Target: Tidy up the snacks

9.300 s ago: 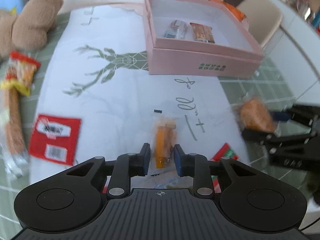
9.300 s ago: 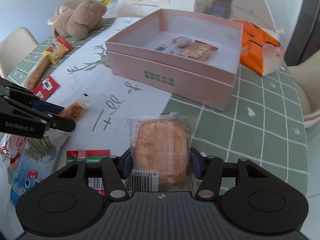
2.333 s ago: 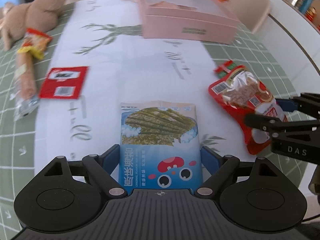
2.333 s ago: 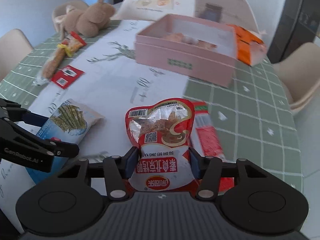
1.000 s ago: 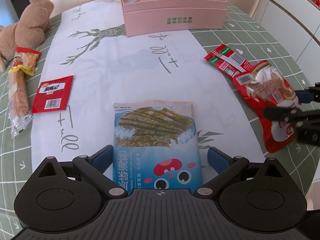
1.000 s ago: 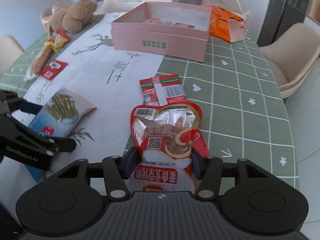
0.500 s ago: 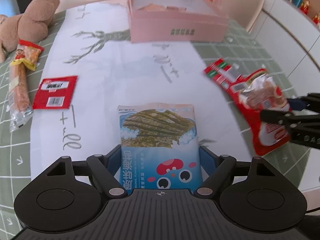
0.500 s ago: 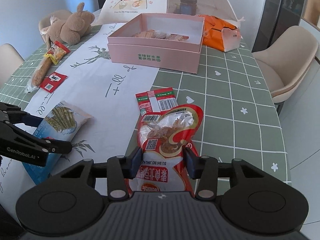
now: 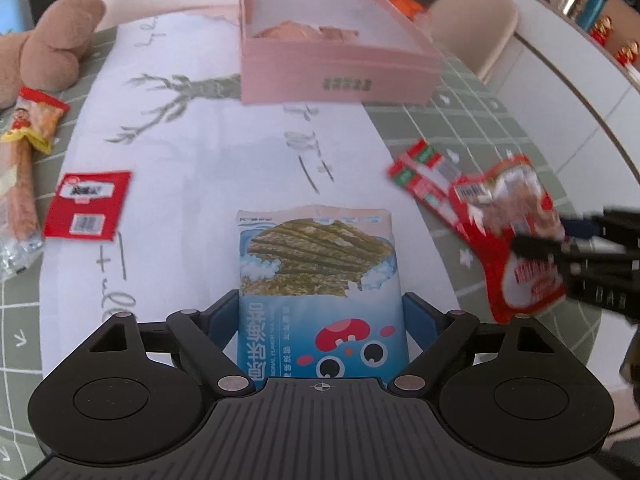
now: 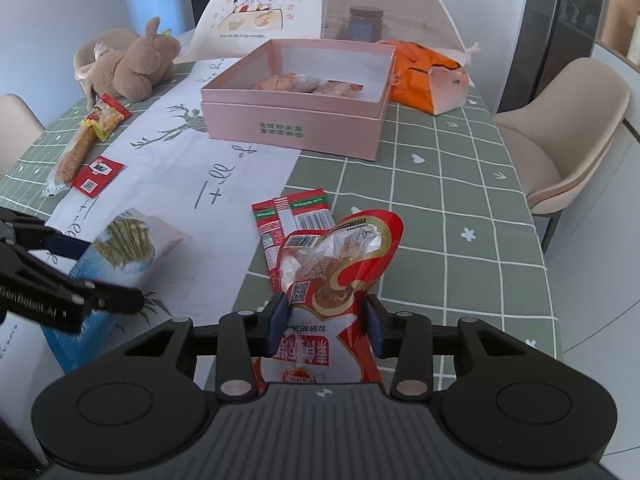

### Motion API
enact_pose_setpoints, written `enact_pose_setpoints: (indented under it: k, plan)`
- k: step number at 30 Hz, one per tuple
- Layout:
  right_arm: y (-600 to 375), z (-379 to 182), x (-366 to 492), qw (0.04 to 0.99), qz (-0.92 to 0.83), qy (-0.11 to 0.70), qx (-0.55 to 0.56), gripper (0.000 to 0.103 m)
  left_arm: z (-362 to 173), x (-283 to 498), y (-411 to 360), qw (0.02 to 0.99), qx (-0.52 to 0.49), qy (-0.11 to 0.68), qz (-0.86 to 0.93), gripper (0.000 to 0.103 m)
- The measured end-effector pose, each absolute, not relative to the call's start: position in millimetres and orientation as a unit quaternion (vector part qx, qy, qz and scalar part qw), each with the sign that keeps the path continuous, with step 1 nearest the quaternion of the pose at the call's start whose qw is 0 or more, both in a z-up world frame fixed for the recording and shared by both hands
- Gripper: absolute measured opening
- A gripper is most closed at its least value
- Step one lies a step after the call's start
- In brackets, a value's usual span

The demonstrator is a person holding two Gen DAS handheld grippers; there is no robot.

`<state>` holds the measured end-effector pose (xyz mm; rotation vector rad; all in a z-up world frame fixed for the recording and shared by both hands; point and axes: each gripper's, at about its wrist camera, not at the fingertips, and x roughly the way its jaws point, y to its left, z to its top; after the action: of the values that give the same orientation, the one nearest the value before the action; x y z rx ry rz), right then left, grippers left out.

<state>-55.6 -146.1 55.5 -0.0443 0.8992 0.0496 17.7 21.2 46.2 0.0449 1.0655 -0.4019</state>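
Note:
My left gripper [image 9: 320, 314] is shut on a blue seaweed snack bag [image 9: 318, 276] and holds it above the table; the bag also shows in the right wrist view [image 10: 120, 252]. My right gripper [image 10: 325, 322] is shut on a red meat snack pouch [image 10: 340, 276], lifted and bent; the pouch shows at the right of the left wrist view [image 9: 516, 232]. The open pink box [image 10: 296, 128] stands ahead with several snacks inside, also in the left wrist view [image 9: 336, 76].
Red-green sachets [image 10: 294, 216] lie near the right gripper. A red packet [image 9: 86, 210] and a long sausage snack [image 9: 24, 168] lie at the left. A plush toy [image 10: 136, 64], an orange bag [image 10: 428, 76] and chairs [image 10: 568, 132] surround the table.
Both grippers have lifted their bags and moved toward the pink box, which looks nearer. The red pouch is squeezed tighter and bends over.

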Motion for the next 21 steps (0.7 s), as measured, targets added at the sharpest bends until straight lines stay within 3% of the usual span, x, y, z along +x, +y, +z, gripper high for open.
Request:
enact_pose_setpoints:
  k: [7,11,16,21]
  plan:
    - [-155.8,50.5,-57.2,0.899,0.014,0.438,0.001,0.048,48.2,49.5,47.7,0.834,-0.017,0.521,-0.181,0.09]
    - [-146.3,45.5,-50.1,0.897,0.013,0.442,0.005,0.049,51.2,54.7,56.3,0.854,0.049,0.502,-0.129,0.089]
    - [-118.6,40.1,-38.9,0.895,0.05,0.443,-0.006,0.049,43.5,65.9,72.5,0.823,0.016,0.54,-0.174,0.089]
    - [-92.1,39.1,-20.6,0.892,0.087,0.443,-0.03,0.049,37.4,57.6,62.9,0.829,0.083,0.523,-0.177,0.09]
